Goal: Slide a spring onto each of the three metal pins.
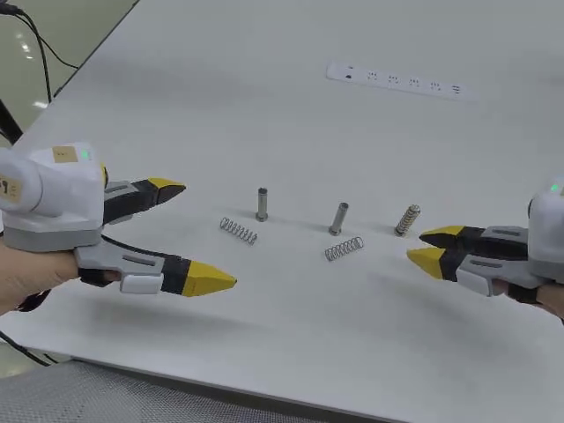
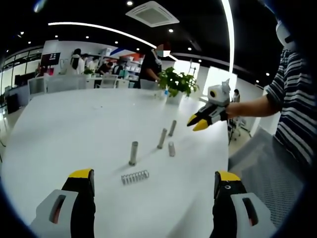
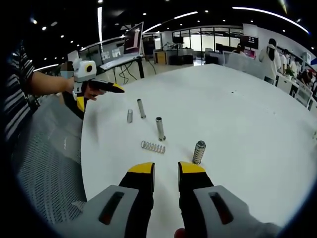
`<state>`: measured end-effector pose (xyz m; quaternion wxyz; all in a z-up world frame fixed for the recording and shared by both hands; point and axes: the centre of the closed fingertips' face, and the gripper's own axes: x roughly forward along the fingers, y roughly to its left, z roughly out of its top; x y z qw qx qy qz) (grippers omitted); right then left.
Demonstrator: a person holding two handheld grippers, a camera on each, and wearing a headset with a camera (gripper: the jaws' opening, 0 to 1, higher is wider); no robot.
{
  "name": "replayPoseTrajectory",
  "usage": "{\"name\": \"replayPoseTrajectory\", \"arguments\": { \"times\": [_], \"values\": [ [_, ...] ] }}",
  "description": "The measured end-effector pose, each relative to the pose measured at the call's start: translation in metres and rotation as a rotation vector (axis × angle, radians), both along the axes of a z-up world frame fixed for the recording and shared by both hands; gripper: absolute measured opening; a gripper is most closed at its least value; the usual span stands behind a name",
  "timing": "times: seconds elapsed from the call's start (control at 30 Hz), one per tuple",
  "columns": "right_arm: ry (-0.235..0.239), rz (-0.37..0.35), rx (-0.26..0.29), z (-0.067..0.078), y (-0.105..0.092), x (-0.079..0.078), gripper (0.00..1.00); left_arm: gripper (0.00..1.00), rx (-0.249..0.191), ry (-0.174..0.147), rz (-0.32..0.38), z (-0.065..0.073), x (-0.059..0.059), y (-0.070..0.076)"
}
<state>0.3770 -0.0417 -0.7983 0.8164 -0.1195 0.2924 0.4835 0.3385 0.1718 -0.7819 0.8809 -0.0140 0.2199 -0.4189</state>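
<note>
Three metal pins stand upright in a row on the white table (image 1: pixel 291 352). The left pin (image 1: pixel 262 204) and the middle pin (image 1: pixel 338 218) are bare. A spring sits around the right pin (image 1: pixel 407 219), slightly tilted. One loose spring (image 1: pixel 238 231) lies just in front of the left pin, another loose spring (image 1: pixel 344 248) in front of the middle pin. My left gripper (image 1: pixel 194 233) is wide open and holds nothing, left of the row. My right gripper (image 1: pixel 432 247) hovers just right of the sprung pin (image 3: pixel 198 152), its jaws a narrow gap apart with nothing between them.
A white power strip (image 1: pixel 394 81) lies far back on the table. The near table edge (image 1: pixel 220 388) runs below the grippers, with a grey mesh chair seat beyond it. A potted plant (image 2: pixel 177 82) stands at the table's far end.
</note>
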Motion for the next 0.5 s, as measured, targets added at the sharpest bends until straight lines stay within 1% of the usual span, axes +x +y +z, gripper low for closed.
{"name": "replayPoseTrajectory", "arguments": {
  "times": [0.33, 0.43, 0.5],
  "values": [
    [0.005, 0.006, -0.003, -0.0014, 0.0012, -0.0017, 0.16, 0.97, -0.001, 0.003, 0.003, -0.0003, -0.0017, 0.0003],
    [0.000, 0.021, -0.017, -0.0029, 0.0031, -0.0033, 0.16, 0.97, -0.002, 0.004, 0.002, -0.0006, -0.0020, -0.0002],
    [-0.006, 0.043, -0.038, -0.0044, 0.0047, -0.0045, 0.16, 0.97, 0.000, 0.005, 0.001, -0.0010, -0.0023, -0.0003]
  ]
}}
